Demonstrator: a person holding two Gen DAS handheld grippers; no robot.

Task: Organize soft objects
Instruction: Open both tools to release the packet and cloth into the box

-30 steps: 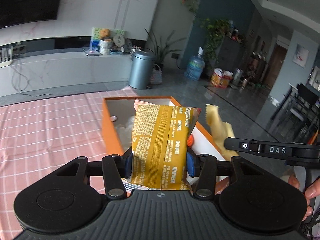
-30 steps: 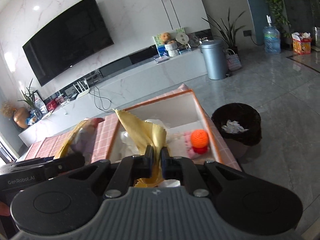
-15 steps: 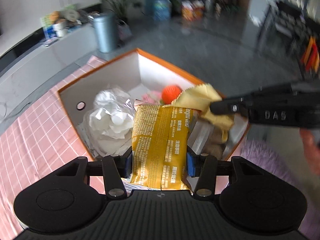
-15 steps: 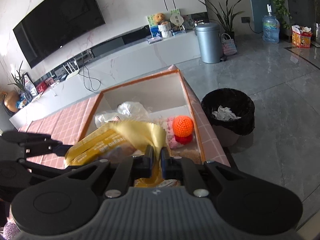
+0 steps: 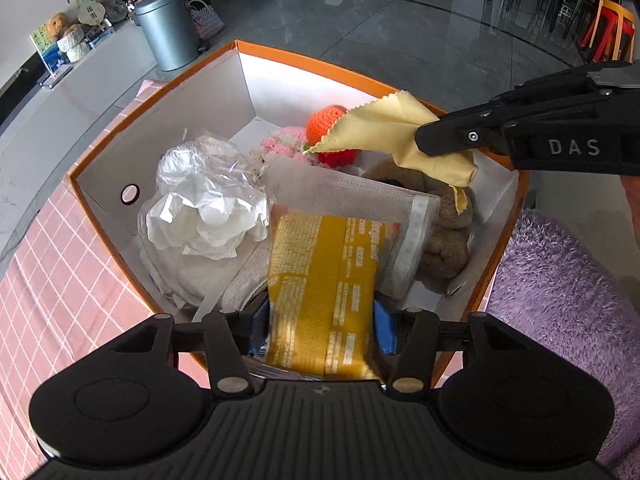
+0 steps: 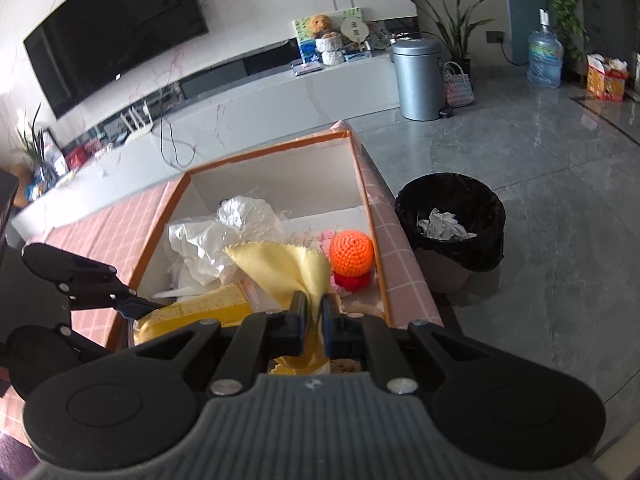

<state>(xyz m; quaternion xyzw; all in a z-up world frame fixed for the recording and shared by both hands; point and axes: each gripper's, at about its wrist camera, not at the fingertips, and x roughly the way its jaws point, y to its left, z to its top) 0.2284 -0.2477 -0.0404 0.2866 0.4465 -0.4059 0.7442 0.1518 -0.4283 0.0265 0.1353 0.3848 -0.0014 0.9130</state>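
Observation:
An orange box (image 5: 160, 92) with white walls holds several soft things: a crumpled clear bag (image 5: 200, 200), a white mesh pouch (image 5: 352, 192), a brown plush (image 5: 448, 240) and an orange crochet ball (image 5: 326, 114). My left gripper (image 5: 322, 328) points down into the box, its jaws opening. The yellow snack packet (image 5: 320, 288) stands blurred between the blue pads, over the mesh pouch. My right gripper (image 6: 314, 308) is shut on a yellow cloth (image 6: 296, 268), which hangs over the right side of the box beside the ball (image 6: 352, 252).
The box sits at the end of a table with a pink checked cloth (image 5: 48, 280). A purple fluffy rug (image 5: 560, 300) lies right of the box. On the grey floor stand a black-lined waste bin (image 6: 452, 220) and a silver bin (image 5: 168, 28).
The left gripper tipped from level to looking down into the box and lowered the packet inside. Its pads have eased off the packet. The right gripper brought the cloth over the box.

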